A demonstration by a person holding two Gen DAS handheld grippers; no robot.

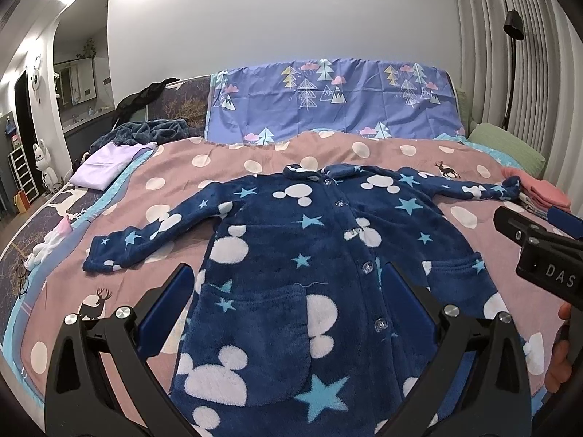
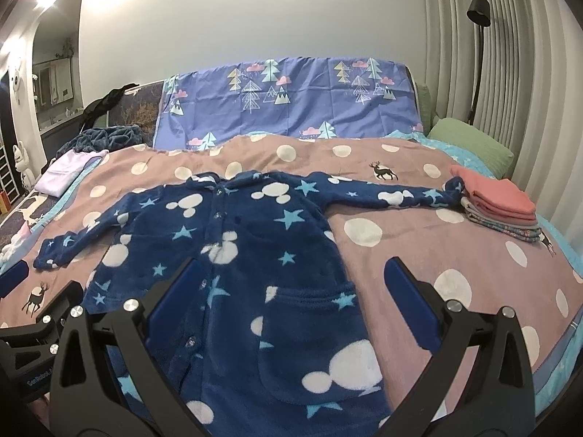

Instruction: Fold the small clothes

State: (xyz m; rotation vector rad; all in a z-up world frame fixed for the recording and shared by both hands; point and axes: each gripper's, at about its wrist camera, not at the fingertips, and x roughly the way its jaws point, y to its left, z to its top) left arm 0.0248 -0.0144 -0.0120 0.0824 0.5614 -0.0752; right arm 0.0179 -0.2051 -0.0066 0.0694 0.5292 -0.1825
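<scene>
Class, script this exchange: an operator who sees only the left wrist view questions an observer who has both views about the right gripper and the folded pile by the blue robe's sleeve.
Operator: Is the right gripper open?
Observer: Yes. The right gripper is open and empty, straddling the side edge of the robe.
Operator: What lies under the pink piece?
Observer: In the pile, grey and floral pieces sit beneath the pink one.

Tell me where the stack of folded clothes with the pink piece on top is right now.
The folded stack sits at the bed's right edge in the right wrist view, touching the cuff of the blue fleece robe, in front of the green pillow.
</scene>
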